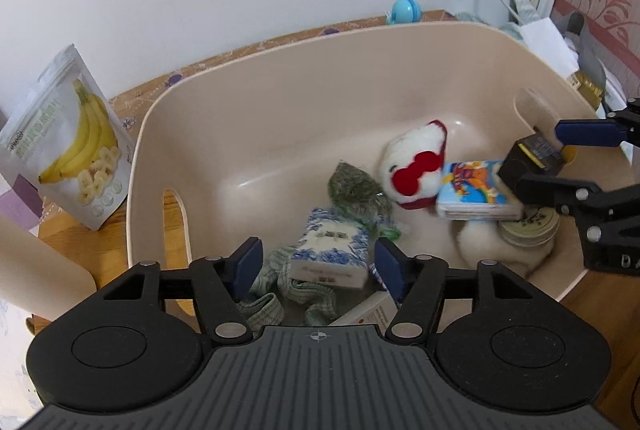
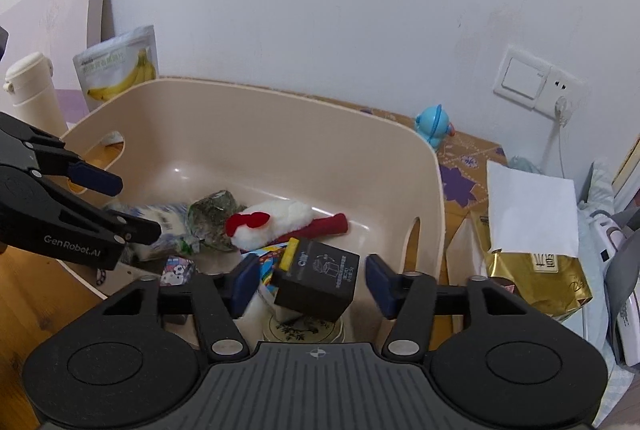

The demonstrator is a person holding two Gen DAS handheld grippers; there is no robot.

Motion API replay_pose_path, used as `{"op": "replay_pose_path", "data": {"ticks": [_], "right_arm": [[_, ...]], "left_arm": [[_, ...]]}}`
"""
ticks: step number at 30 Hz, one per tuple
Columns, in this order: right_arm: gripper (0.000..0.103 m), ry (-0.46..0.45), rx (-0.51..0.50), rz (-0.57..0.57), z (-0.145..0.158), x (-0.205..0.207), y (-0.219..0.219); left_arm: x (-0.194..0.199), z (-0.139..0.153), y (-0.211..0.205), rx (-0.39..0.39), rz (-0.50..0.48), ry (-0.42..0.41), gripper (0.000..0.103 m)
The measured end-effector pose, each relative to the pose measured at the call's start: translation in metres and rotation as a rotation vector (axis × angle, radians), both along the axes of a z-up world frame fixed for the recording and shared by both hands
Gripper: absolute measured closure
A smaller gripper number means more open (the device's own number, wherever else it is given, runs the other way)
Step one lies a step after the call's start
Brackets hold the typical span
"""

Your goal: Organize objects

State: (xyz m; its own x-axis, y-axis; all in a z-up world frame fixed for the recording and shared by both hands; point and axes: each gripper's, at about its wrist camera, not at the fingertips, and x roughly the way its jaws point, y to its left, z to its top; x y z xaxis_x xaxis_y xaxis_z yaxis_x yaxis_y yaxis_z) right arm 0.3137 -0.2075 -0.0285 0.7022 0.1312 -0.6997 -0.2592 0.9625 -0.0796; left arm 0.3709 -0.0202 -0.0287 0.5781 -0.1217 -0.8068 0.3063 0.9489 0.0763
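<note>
**Right wrist view: black box between spread fingers, over the tub**

Right wrist view, lower centre: black box [image 2: 316,280] sits tilted between the fingers of the right gripper [image 2: 310,284], both blue pads clear of its sides, so fingers apart and nothing clamped. Box rests on a round tin [image 2: 302,330] and against a colourful tissue pack [image 2: 266,262], at the near right corner of the beige tub [image 2: 280,102]. Long axis of box hard to judge; printed face tilts up toward the camera.

Left wrist view, lower centre: left gripper [image 1: 318,264] with fingers apart, hovering over a blue-and-white tissue pack [image 1: 330,250] and a green checked cloth [image 1: 264,306]. Same black box [image 1: 528,160] at right of frame, clearly nearer the right gripper.

Shown only in left view: the plush toy [image 1: 414,166] touching the colourful pack. Shown only in right view: the yellow strip on the box top, gold bag [image 2: 536,278] outside the tub on the surface.

Judgement: box probably deposited; banana chip pouch [image 1: 72,134] stands outside the tub, upper left.
</note>
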Motion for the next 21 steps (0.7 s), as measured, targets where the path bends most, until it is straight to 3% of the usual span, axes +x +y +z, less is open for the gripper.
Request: {"op": "replay_pose_path", "data": {"ticks": [4,9,21], "right_arm": [[0.014,-0.061,-0.012,-0.010,0.011,-0.013,0.000],[0.000,-0.121,0.014,-0.024,0.026,-0.027,-0.003],[0.000,-0.198,0.041,-0.052,0.048,-0.066,-0.004]], "left_arm": [[-0.011,0.011,-0.001,0.000,0.019,-0.061,0.028],[-0.026,0.027,0.001,-0.009,0.041,-0.117,0.025],[-0.079,0.057,0.009,-0.013,0.096,-0.252,0.020]]}}
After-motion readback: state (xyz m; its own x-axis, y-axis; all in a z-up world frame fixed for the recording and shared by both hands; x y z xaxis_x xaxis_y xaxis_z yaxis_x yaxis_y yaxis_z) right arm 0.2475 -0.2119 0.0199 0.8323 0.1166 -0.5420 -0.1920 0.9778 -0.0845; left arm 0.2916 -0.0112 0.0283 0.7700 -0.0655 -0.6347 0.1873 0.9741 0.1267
